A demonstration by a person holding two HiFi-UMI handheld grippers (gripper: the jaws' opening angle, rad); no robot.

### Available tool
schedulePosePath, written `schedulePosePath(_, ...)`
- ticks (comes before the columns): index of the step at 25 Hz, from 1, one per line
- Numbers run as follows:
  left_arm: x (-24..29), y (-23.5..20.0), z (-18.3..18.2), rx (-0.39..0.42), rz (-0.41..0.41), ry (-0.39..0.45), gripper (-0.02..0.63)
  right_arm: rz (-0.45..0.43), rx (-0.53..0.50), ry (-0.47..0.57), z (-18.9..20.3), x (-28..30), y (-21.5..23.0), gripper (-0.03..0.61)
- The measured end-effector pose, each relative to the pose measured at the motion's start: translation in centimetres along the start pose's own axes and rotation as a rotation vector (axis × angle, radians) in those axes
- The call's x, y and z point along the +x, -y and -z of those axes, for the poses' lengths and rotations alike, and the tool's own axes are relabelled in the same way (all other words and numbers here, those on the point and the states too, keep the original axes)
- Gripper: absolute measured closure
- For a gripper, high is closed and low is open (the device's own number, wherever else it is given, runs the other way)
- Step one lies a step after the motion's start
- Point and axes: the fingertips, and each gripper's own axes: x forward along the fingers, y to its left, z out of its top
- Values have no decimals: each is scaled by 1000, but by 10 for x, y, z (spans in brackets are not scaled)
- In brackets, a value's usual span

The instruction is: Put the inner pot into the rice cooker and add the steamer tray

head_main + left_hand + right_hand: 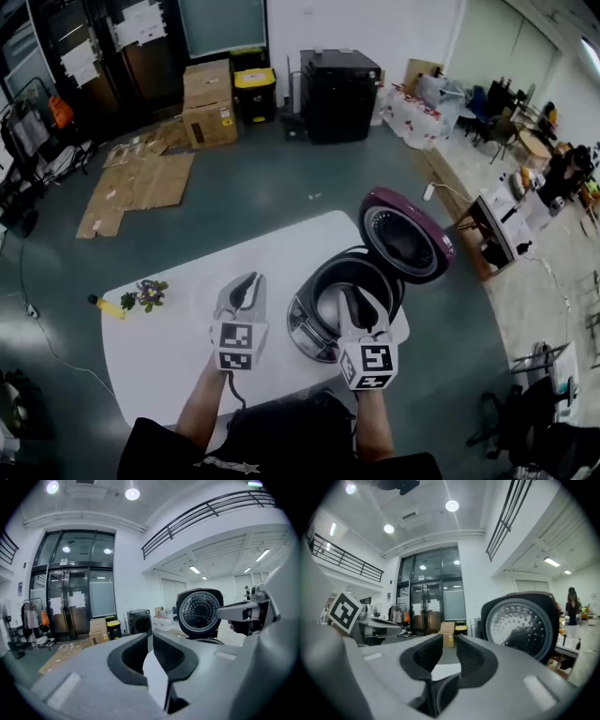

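Observation:
The rice cooker (337, 305) stands open on the white table (169, 347), its purple lid (405, 234) raised at the back right. A silvery inner pot (330, 302) sits inside its body. I see no separate steamer tray. My right gripper (361, 307) hovers over the cooker's front rim, jaws open and empty; its view shows the lid's perforated inner plate (520, 625). My left gripper (246, 286) hangs above the table left of the cooker, with only a thin slit between its jaws and nothing in it. The lid (200, 612) appears ahead in the left gripper view.
A yellow object with small flowers (127, 302) lies at the table's left edge. Cardboard boxes (208, 103), flattened cardboard (141, 178) and a black cabinet (339, 94) stand on the floor beyond. A person (572, 604) stands far right.

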Motion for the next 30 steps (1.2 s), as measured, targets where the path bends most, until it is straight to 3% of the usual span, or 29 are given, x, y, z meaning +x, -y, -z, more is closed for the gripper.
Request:
schedulePosePath(8,-79,-86,38,-107,-236,-38,578,-289,-82,25,-15,51,-124,510)
schedulePosePath(12,-122,-115,69,-140,-341,-76,583,-414,-101,-17,5,63,-184,570)
schedulePosePath(16,-148,-136,94,-175,-413,-87,591,-527,-91,-87,33,74,-232,572)
schedulePosePath(21,-172,-143,114,-210,-467,-115,596,-585,-94,-116,48,74,-262,572)
schedulePosePath(30,-165,-146,163,-265,-467,-190,597,-555,-85,-203,96,93,-258,572)
